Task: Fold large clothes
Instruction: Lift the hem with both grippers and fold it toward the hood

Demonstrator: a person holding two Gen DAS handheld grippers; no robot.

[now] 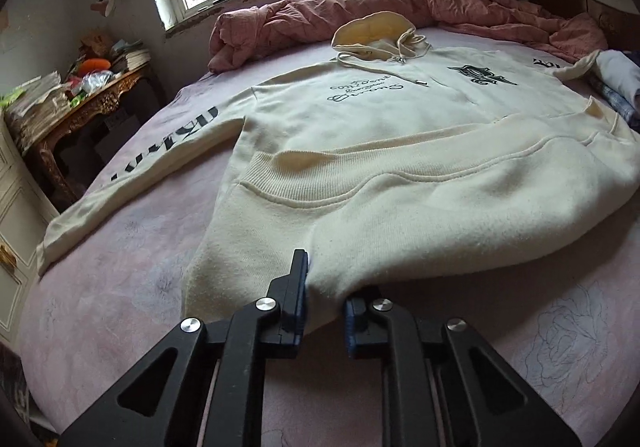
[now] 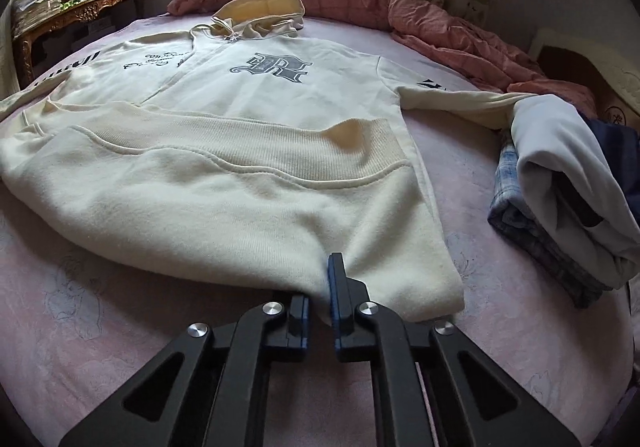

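Cream hoodie (image 1: 360, 135) spread mid-frame on pink bedsheet (image 1: 120, 247), hem folded up (ribbing showing). Left gripper (image 1: 326, 295) & right gripper (image 2: 318, 287) each clamped on fold edge, bottom center.

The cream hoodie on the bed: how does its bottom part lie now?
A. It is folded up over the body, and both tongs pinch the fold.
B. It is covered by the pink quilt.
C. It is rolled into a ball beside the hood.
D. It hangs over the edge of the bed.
A: the ribbed hem of the hoodie lies across the chest, while the left tongs and right tongs grip the folded edge.
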